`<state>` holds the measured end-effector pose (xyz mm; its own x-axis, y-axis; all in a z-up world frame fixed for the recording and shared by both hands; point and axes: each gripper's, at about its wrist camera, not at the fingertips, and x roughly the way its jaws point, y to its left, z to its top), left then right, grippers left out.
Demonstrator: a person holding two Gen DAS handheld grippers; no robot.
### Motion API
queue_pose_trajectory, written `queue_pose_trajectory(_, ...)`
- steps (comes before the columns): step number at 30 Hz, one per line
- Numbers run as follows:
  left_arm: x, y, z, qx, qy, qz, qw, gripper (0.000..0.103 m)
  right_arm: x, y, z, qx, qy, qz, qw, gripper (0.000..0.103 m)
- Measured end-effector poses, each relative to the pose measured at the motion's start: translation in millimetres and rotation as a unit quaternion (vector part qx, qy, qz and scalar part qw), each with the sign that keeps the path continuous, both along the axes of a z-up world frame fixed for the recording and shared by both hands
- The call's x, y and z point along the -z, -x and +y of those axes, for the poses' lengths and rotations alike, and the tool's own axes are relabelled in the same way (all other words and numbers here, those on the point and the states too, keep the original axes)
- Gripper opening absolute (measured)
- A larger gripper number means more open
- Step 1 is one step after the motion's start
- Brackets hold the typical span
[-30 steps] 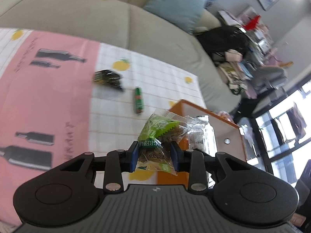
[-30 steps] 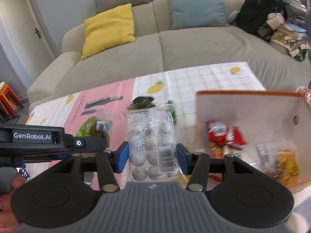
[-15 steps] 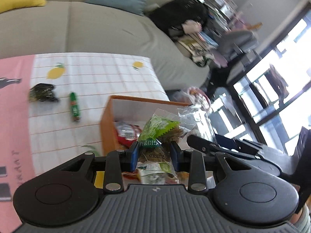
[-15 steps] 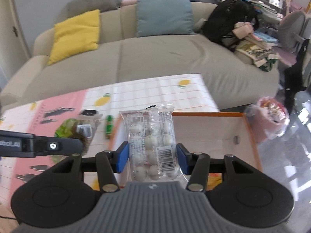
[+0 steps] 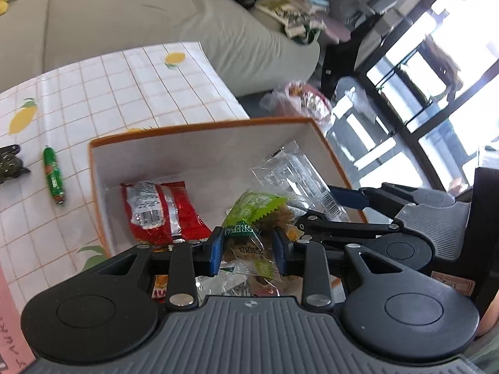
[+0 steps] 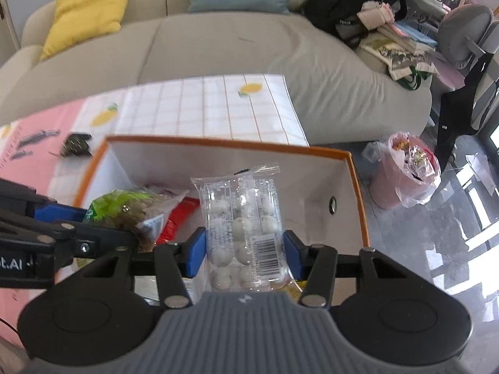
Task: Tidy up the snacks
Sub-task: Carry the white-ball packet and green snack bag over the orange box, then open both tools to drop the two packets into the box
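My left gripper [image 5: 248, 251] is shut on a green snack packet [image 5: 252, 218] and holds it over the orange-rimmed white box [image 5: 199, 124]. My right gripper [image 6: 244, 254] is shut on a clear packet of white balls [image 6: 244, 218], also above the box [image 6: 355, 187]. That clear packet [image 5: 296, 174] and the right gripper show at the right of the left wrist view. The green packet [image 6: 124, 208] and left gripper show at the left of the right wrist view. A red packet [image 5: 162, 208] lies inside the box with other snacks under my fingers.
A green stick snack [image 5: 53, 174] and a dark packet [image 5: 11, 163] lie on the checked tablecloth left of the box; the dark packet [image 6: 75, 144] also shows in the right wrist view. A grey sofa [image 6: 218, 46] stands behind. A pink bag [image 6: 408, 171] sits on the floor.
Both grippers have moved right from over the tablecloth to over the box, each still holding its packet. They now sit close side by side.
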<state>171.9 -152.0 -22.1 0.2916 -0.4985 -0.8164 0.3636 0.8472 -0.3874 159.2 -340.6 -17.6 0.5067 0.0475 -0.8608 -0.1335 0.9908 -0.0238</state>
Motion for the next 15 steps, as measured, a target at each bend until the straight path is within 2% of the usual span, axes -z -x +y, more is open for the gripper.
queue_pose_trajectory(8,30,-17,-22,0.024,-0.047,0.016,0.9985,0.036,30,-11,-1,-0.031,0.048,0.025,0.998,0.051)
queue_pose_trajectory(15,45,-23,-29,0.036,-0.075,0.025,0.9962,0.036,50,-19,-1,-0.041,0.061,0.050,0.996,0.052)
